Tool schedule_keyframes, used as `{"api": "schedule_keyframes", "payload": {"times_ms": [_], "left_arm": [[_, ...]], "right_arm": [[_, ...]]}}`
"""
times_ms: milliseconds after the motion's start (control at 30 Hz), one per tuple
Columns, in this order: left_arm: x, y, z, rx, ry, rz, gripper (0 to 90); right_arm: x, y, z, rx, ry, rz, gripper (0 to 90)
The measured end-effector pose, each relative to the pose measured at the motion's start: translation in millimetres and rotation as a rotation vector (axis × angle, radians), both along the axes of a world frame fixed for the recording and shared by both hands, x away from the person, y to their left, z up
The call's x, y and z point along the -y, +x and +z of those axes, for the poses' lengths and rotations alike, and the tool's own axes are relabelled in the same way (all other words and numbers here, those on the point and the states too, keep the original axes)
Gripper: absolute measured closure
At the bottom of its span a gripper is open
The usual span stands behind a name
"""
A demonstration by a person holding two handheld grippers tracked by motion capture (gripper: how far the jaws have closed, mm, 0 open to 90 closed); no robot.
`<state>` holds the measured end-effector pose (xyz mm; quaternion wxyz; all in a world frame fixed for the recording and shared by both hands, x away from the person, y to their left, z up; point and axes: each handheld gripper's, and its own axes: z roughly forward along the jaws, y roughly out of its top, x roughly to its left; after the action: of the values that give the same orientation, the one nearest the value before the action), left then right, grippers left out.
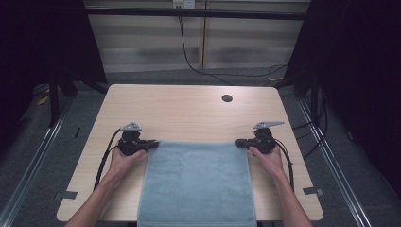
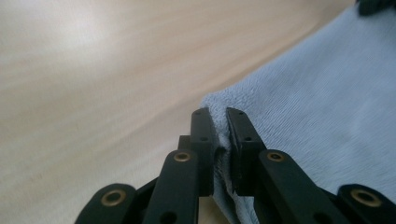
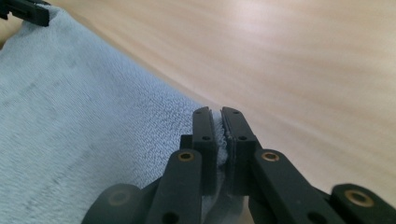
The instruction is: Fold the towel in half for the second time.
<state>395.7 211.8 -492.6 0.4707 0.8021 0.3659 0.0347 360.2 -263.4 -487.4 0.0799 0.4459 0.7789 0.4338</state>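
Note:
A light blue towel [image 1: 196, 182] lies flat on the wooden table [image 1: 189, 109] and hangs over its near edge. My left gripper [image 1: 153, 144] is shut on the towel's far left corner; in the left gripper view the towel [image 2: 317, 93] has its corner pinched between the two black jaws of that gripper [image 2: 219, 114]. My right gripper [image 1: 239, 142] is shut on the far right corner. In the right gripper view the towel [image 3: 84, 116] spreads to the left, its edge squeezed in that gripper [image 3: 217, 112]. Both grippers lie low on the table, pointing inward at each other.
A round cable hole [image 1: 227, 98] sits in the table near its far right. Bare wood stretches beyond the towel. Black cables trail from both grippers off the table sides. Dark curtains and floor rails flank the table.

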Motion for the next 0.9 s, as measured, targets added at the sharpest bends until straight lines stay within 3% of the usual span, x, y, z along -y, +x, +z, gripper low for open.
{"api": "schedule_keyframes", "payload": {"times_ms": [133, 167, 300, 433, 500, 567, 767, 900], "left_arm": [[2.4, 12.5, 26.8, 0.061, -0.04, 0.03, 82.6], [2.8, 17.4, 38.2, 0.078, -0.066, 0.042, 82.7], [4.0, 28.6, 75.6, 0.161, -0.098, 0.065, 82.5], [2.8, 28.4, 102.0, 0.225, -0.136, 0.069, 82.2], [0.8, 21.4, 104.0, 0.241, -0.133, 0.055, 82.3], [-2.7, 10.3, 99.6, 0.246, -0.129, 0.045, 82.3], [-14.0, -36.8, 76.4, 0.234, -0.161, -0.006, 82.2], [-17.0, -62.7, 69.0, 0.226, -0.14, -0.038, 81.5]], "right_arm": [[3.8, 10.1, 26.0, 0.063, 0.027, -0.022, 85.5], [4.7, 13.6, 33.6, 0.08, 0.033, -0.032, 85.5], [8.1, 27.5, 66.2, 0.166, 0.054, -0.068, 85.5], [7.8, 33.7, 96.3, 0.238, 0.076, -0.082, 85.6], [6.1, 28.9, 104.0, 0.263, 0.098, -0.069, 85.5], [2.8, 19.0, 104.6, 0.275, 0.089, -0.039, 85.6], [3.6, -26.7, 89.5, 0.276, 0.088, 0.031, 85.5], [5.1, -52.5, 81.4, 0.268, 0.082, 0.056, 85.2]]}}
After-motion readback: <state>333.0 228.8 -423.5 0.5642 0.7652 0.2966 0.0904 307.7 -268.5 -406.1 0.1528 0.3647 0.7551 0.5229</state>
